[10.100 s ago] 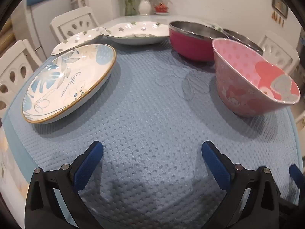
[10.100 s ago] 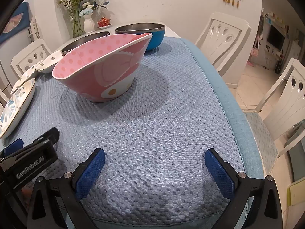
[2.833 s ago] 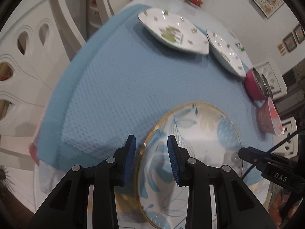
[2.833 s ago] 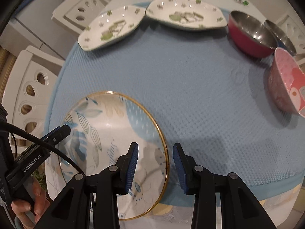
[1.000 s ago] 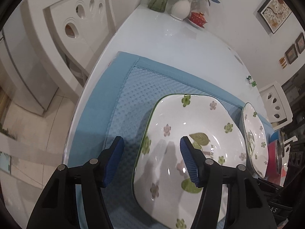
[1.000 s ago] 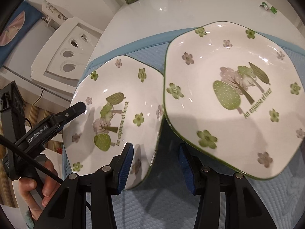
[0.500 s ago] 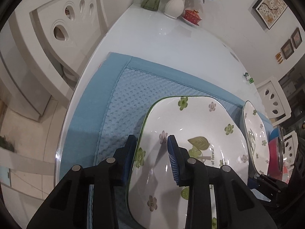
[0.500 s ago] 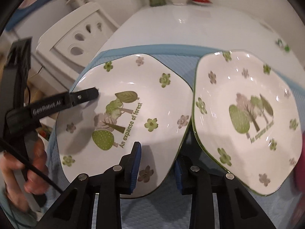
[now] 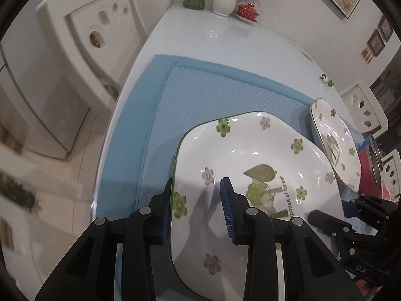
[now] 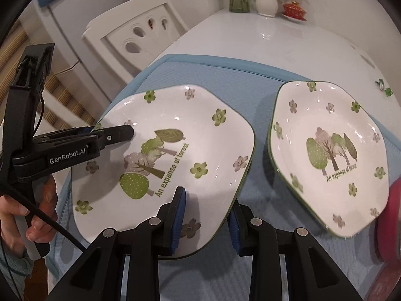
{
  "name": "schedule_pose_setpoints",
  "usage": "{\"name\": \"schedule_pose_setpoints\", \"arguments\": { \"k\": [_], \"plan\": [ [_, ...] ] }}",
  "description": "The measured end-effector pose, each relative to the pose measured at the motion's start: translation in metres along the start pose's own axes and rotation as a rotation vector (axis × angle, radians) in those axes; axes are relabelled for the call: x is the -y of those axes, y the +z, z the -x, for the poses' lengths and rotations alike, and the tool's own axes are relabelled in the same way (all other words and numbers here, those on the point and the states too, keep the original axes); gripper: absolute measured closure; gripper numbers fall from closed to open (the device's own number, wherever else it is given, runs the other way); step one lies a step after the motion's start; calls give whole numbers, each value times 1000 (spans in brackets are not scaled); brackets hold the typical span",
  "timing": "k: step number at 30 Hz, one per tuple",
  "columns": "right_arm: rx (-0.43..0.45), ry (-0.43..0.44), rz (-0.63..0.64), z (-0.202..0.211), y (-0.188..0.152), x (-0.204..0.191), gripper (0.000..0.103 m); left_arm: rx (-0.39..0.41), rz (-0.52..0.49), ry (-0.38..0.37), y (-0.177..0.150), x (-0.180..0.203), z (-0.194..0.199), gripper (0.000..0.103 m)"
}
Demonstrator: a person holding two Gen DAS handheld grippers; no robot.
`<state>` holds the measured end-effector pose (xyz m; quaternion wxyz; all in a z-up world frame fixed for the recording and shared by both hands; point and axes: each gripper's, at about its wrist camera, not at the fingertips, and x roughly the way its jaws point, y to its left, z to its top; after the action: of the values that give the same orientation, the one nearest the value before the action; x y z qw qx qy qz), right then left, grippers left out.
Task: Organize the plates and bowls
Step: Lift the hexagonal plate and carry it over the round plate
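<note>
White flowered plate [image 10: 175,150] | left claw [image 9: 198,210], right claw [image 10: 208,215] clamp opposite rims

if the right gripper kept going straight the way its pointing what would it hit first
The right gripper is already clamped on the near plate, so it would push that plate; beyond it probably comes the blue mat, though depth is unclear.

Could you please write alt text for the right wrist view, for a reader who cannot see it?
The right tongs clamp the near rim of a white forest-print plate over a blue mat, while the left tongs grip its far-left edge. A matching plate lies apart to the right, beside a red bowl.
</note>
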<state>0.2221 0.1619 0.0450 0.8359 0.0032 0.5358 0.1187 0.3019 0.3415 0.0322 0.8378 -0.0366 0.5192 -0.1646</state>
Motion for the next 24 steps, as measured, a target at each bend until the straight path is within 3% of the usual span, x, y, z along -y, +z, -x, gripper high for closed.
{"name": "schedule_pose_setpoints", "arguments": {
  "k": [8, 21, 24],
  "plan": [
    [9, 31, 78, 22, -26, -14, 73, 32, 16, 35, -34, 5, 28, 73],
    [39, 34, 97, 79, -74, -23, 73, 89, -16, -4, -89, 44, 88, 73],
    [36, 29, 102, 96, -98, -25, 73, 79, -21, -16, -112, 55, 102, 73]
  ]
}}
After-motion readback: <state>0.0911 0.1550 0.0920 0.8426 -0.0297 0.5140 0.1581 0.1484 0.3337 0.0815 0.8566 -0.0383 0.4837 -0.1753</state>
